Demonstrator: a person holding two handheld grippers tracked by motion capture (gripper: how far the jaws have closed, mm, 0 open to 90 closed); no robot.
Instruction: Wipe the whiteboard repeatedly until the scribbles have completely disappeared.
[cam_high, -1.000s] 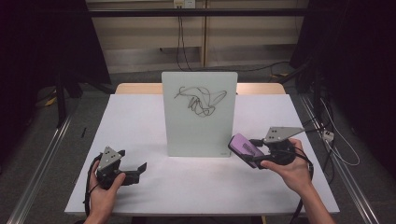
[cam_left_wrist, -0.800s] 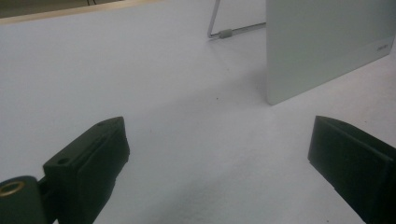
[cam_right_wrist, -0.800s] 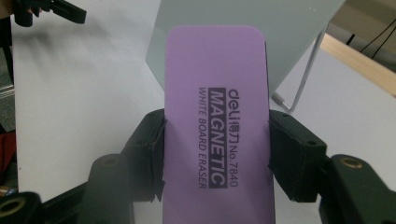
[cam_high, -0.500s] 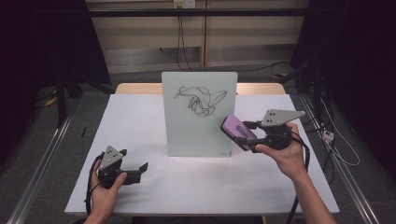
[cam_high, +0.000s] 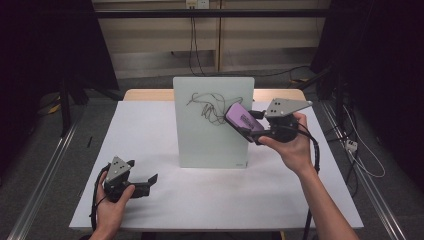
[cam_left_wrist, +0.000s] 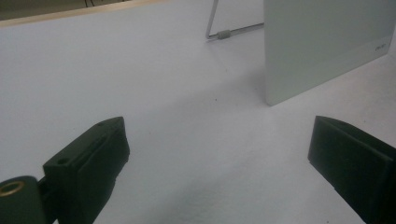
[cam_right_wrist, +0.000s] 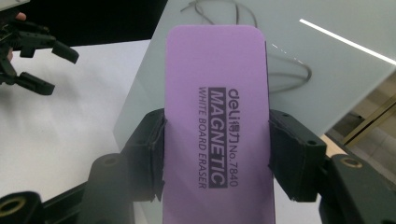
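Nearest to its own camera, the right gripper (cam_right_wrist: 215, 154) was clamped across the long sides of the flat purple rectangular whiteboard eraser (cam_right_wrist: 217, 107), the pads squeezing its middle while the rounded far end stuck out ahead of the jaws. The slab looked light and somewhat soft; its edges seemed to dent slightly under the pads, so a hold across the narrow width near the middle was probably the safest one, leaving the wiping face free. Printed along its back in dark letters were "deli", "No.7840", "MAGNETIC" in a dark band, and "WHITE BOARD ERASER".

Just beyond the eraser's tip stood the upright pale glass-like whiteboard (cam_high: 213, 122), its dark scribbled lines (cam_high: 206, 106) right ahead of the held eraser in the high view. The board appeared stiff, smooth and propped on a thin wire stand (cam_left_wrist: 219, 29), so a hard push could likely tip or slide it; a small logo at its lower corner was too tiny to read.

Well off to the side, the left gripper (cam_high: 145, 182) rested on the white table (cam_high: 150, 130) with its jaws apart and nothing between them.
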